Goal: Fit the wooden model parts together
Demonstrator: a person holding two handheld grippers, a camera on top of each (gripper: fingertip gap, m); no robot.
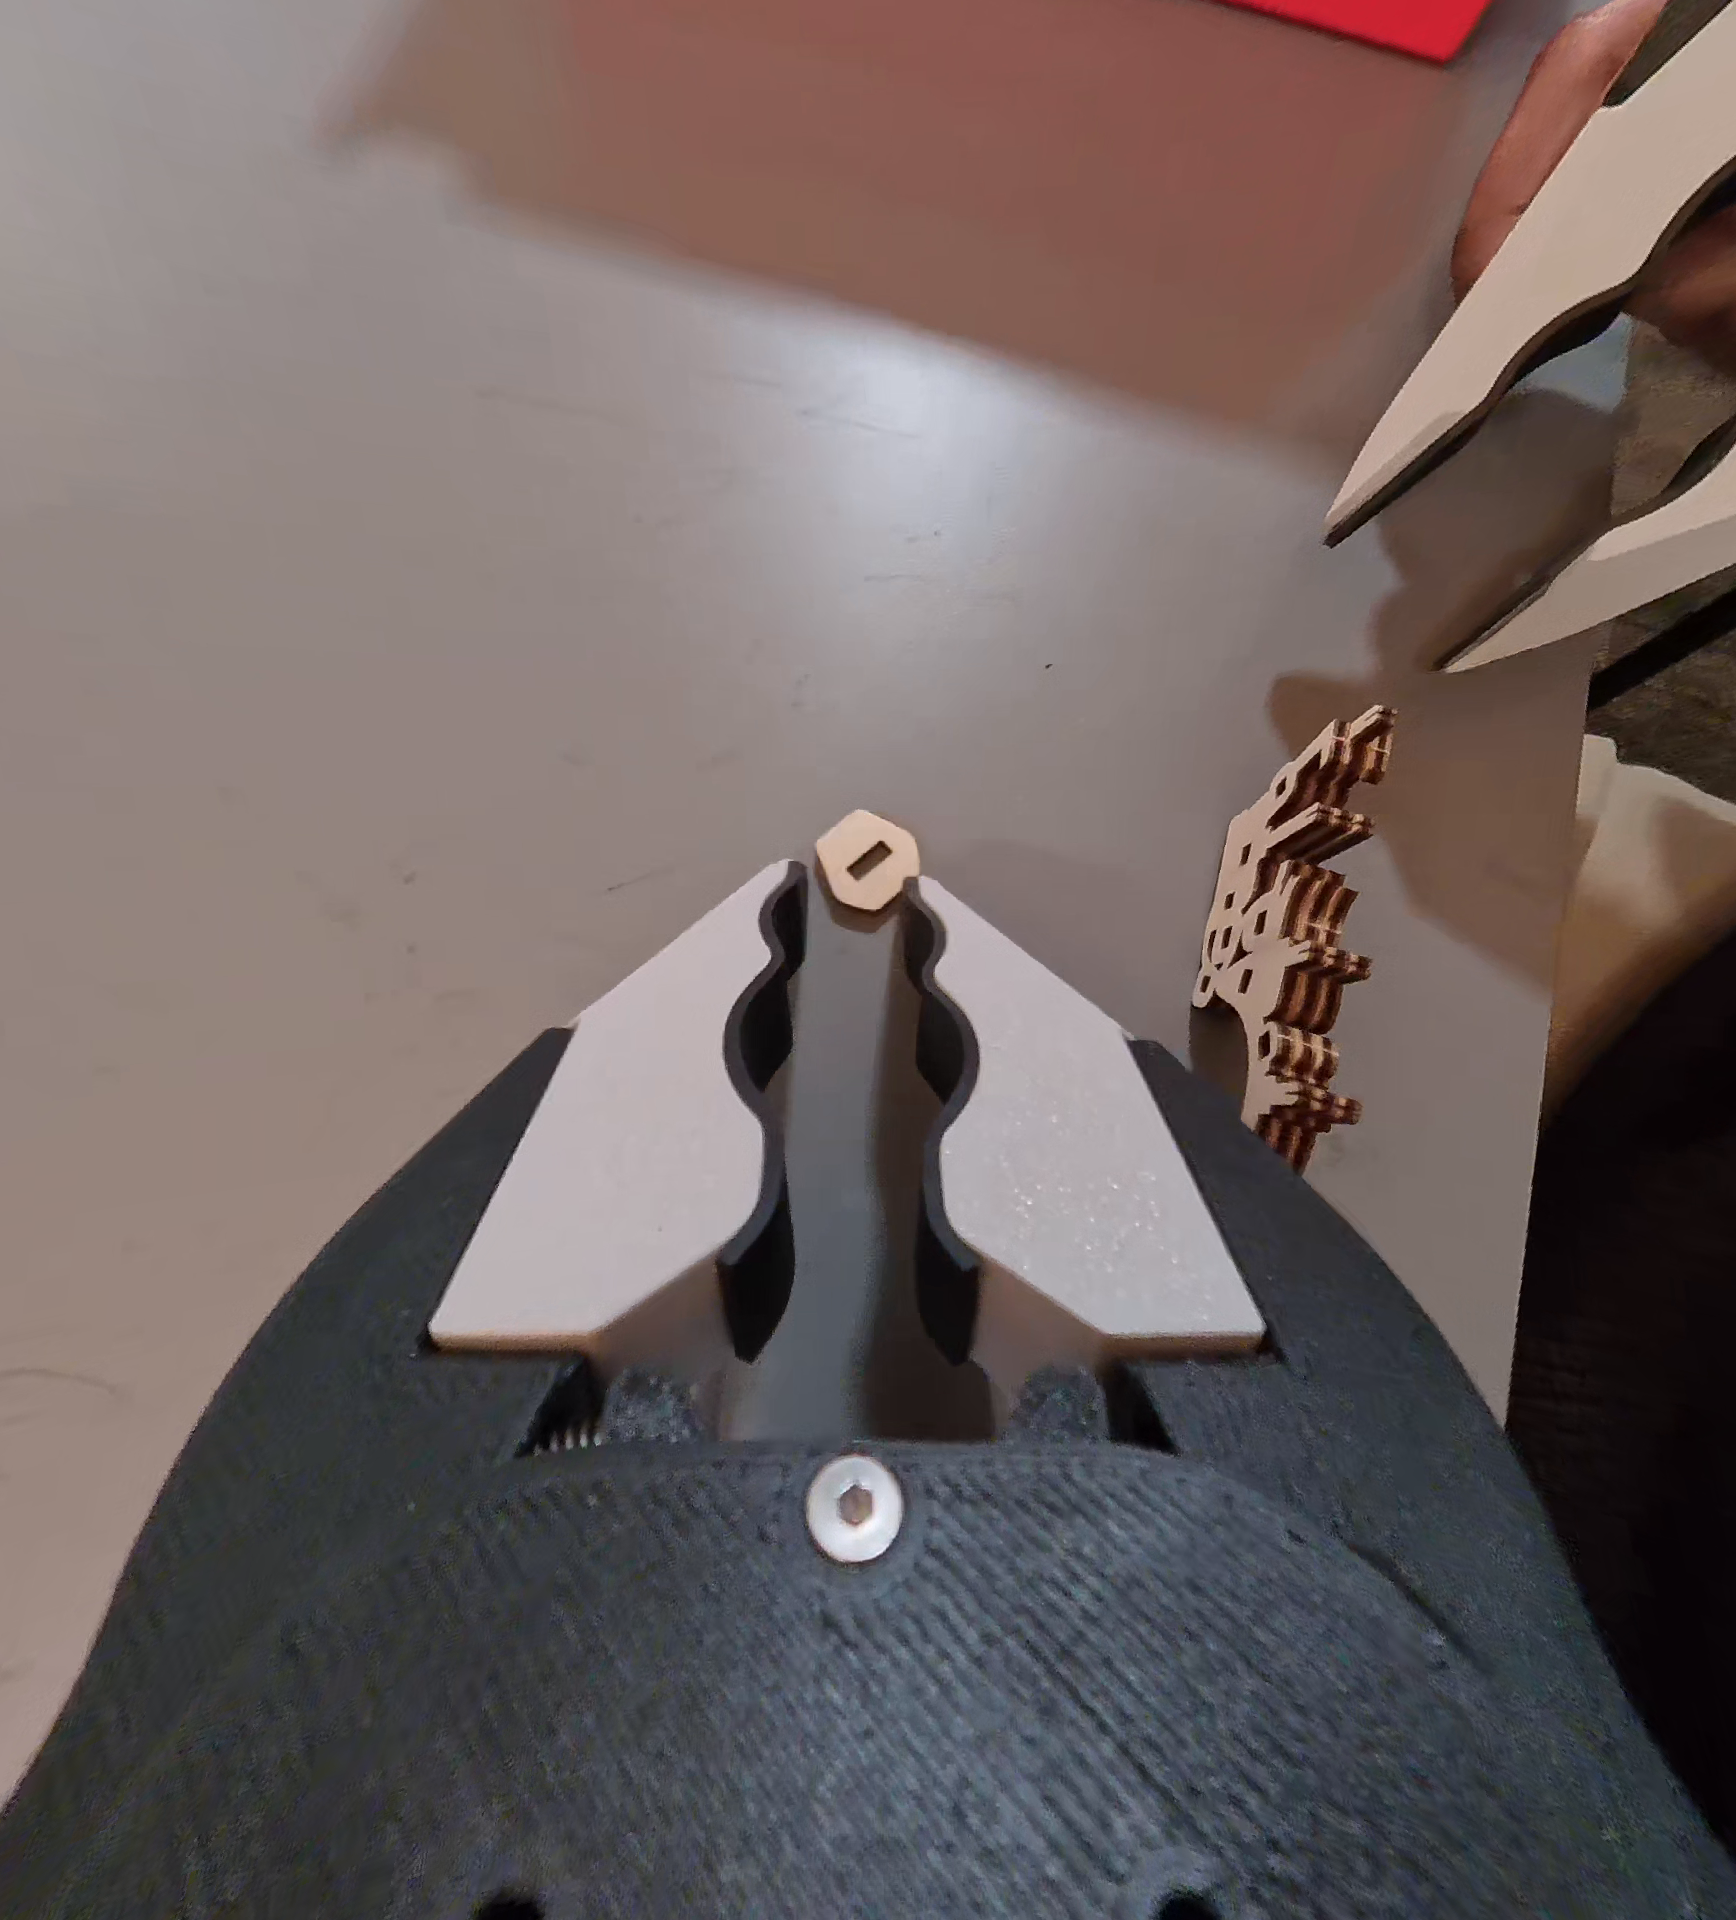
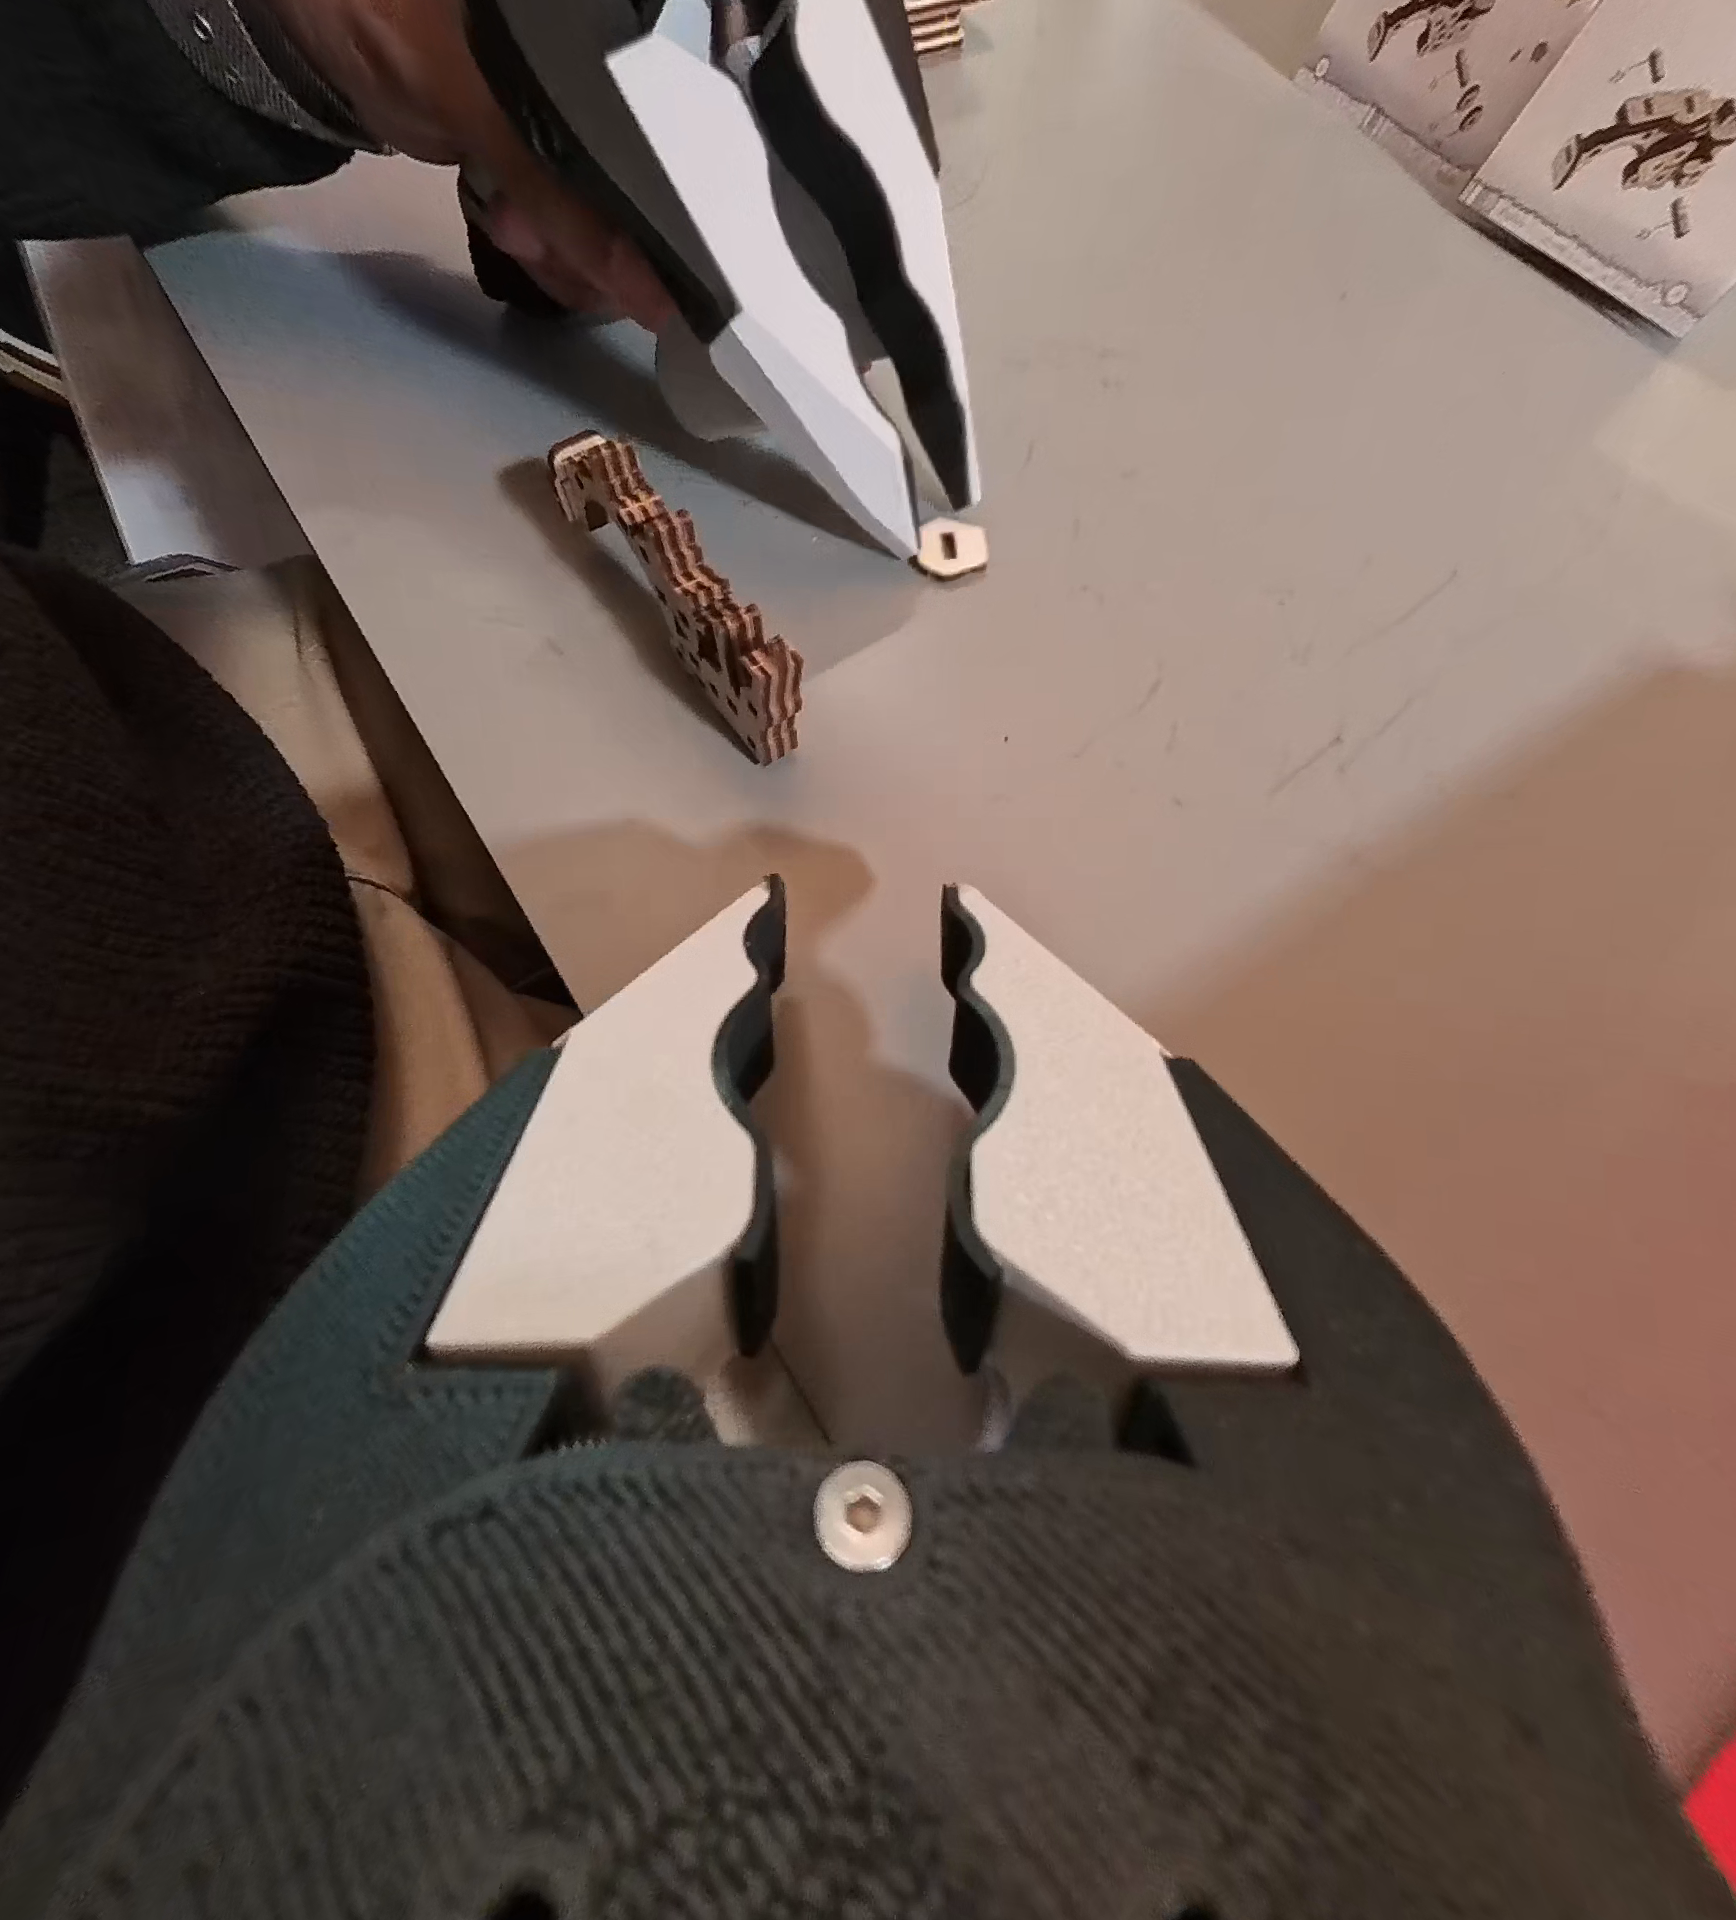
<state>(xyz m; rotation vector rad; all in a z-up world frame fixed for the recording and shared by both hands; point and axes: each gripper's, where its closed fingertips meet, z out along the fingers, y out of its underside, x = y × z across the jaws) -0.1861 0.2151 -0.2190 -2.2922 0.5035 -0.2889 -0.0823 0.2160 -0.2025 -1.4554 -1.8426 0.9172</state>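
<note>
Right at the tips of the left gripper (image 1: 856,883) lies a small wooden washer (image 1: 866,871), a flat piece with a slot through its middle, flat on the grey table (image 1: 428,623). The gripper's fingers (image 1: 635,1122) are drawn close, with only a narrow gap between the tips, and the washer sits at that gap; from the right wrist view the tips seem to rest on the table beside the washer's near edge, so I cannot tell whether the piece is pinched or only touched.

A thin flat piece like this probably needs the tips brought down on two opposite edges and closed gently, so it tips up rather than skids away. Lifting should wait until the hold is sure.

Just beside it, nearer the person, stands the layered wooden part (image 1: 1279,945), a stack of cut plywood with stepped teeth, set on edge close to the table's border. It is likely the piece the washer joins, and it stands near enough to be knocked over by a careless sweep.

Farther out, the right gripper (image 2: 862,894) hangs above bare table with its fingers spread and nothing between them. Printed instruction sheets (image 2: 1612,156) lie at the far side, and a red sheet (image 1: 1352,26) at the table's edge, both well clear.
</note>
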